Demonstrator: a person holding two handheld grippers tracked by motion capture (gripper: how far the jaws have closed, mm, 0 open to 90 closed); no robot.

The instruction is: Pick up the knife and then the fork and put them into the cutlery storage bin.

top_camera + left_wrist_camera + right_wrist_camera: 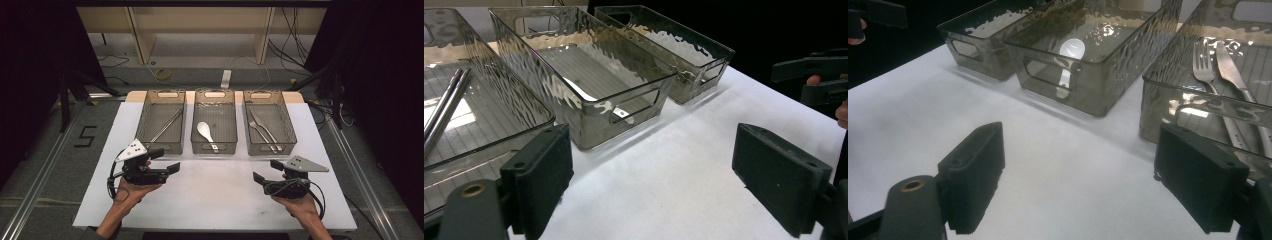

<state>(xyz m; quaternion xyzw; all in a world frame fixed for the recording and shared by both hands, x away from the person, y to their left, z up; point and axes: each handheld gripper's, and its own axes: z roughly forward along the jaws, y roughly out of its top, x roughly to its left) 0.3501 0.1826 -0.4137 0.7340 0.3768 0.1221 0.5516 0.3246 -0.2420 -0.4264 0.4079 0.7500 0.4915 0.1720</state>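
Three smoky clear bins stand in a row at the back of the white table top (215, 192). The left bin (161, 127) holds metal chopsticks (167, 125) (444, 107). A white spoon (205, 132) (1070, 50) lies in the middle bin (215, 125). In the right bin (267, 127) are a fork (1205, 65) and a knife (1238, 75). My left gripper (166, 160) (661, 185) hovers open in front of the left bin, nothing between its jaws. My right gripper (268, 171) (1078, 185) is open and empty in front of the right bin.
Bare white surface lies between the two grippers and the bins' front walls. Beyond the table are wooden shelf legs (142, 37), loose cables (162, 75) and a power strip (226, 78) on the floor. Dark curtains flank both sides.
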